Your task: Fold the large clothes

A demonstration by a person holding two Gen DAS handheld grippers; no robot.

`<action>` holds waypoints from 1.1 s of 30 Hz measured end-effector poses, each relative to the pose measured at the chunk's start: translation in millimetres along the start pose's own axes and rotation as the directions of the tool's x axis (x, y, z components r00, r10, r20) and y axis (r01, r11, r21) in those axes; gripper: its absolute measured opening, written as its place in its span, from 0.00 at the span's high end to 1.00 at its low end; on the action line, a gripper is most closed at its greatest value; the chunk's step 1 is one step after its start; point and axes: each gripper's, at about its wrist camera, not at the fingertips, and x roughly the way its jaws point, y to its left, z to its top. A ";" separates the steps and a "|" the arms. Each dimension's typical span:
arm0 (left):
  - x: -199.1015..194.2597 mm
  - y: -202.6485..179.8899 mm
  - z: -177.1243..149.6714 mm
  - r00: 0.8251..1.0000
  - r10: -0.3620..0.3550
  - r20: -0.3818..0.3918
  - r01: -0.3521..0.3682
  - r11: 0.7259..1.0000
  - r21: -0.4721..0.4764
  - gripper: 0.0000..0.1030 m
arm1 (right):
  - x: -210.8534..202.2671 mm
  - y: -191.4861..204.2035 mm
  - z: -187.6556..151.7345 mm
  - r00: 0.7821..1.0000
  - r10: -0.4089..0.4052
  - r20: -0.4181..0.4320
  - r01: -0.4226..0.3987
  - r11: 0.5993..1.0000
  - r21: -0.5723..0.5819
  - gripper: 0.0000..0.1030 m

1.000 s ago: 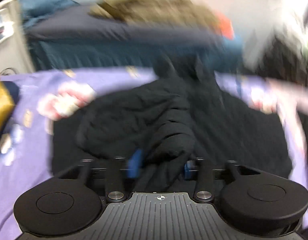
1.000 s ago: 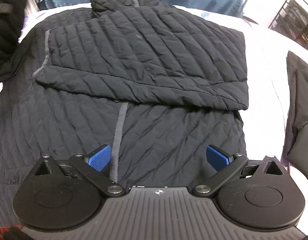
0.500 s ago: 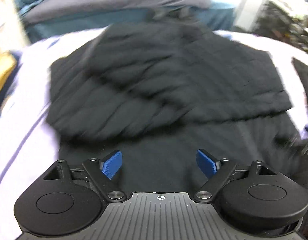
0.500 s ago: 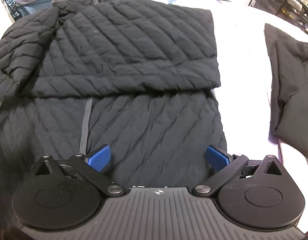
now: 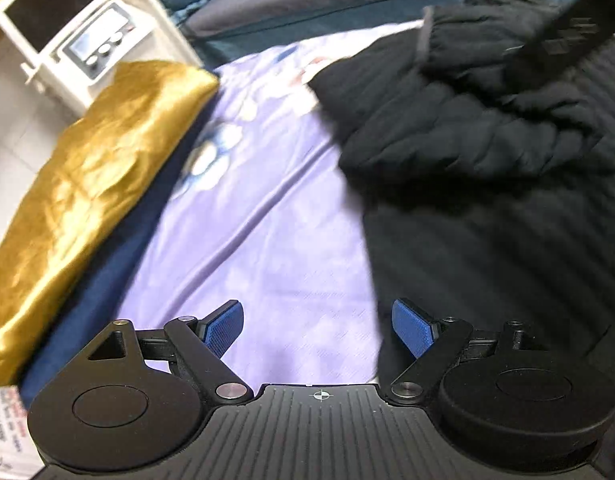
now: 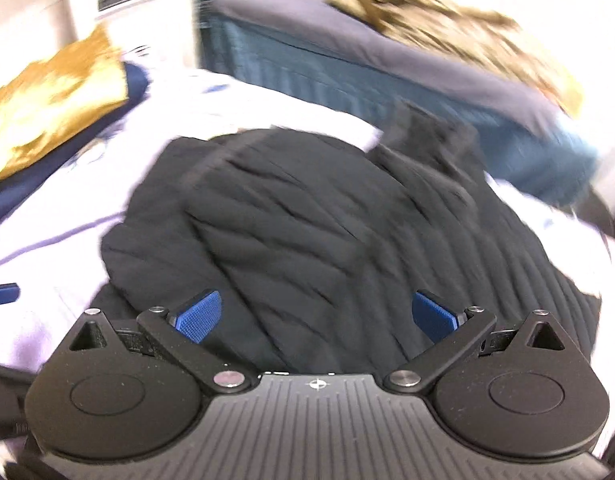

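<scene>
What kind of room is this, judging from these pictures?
Probably a bedroom: a black quilted jacket lies on a bed with a lilac floral sheet, a gold satin pillow beside it, and a second bed behind.

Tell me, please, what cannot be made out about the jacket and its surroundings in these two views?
- Black jacket, right wrist view: motion blur hides how the folds lie.
- Jacket's right side, left wrist view: cut off by the frame edge.
- Dark object, left wrist view: blurred, unidentifiable.

The right gripper (image 6: 316,316) hangs with its blue pads spread wide and empty over the black quilted jacket (image 6: 307,232); the jacket lies bunched on a pale lilac sheet (image 6: 47,248); a gold cushion (image 6: 47,108) sits far left; the frame is blurred.
</scene>
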 end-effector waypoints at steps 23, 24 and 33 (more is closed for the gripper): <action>-2.9 -6.5 -12.9 0.996 -0.084 -0.017 0.084 0.996 0.014 0.00 | 15.0 -9.9 18.7 0.987 -0.105 0.118 0.098 0.993 0.064 0.81; -3.4 -9.5 -9.6 0.996 -0.094 -0.013 0.094 0.995 0.021 0.00 | 5.0 -22.8 15.3 0.985 -0.116 0.129 0.102 0.989 0.111 0.82; -3.7 -38.3 13.0 0.984 -0.180 -0.007 0.180 0.982 0.060 0.00 | -21.6 -156.4 -60.0 0.990 -0.141 0.004 0.119 0.845 0.521 0.83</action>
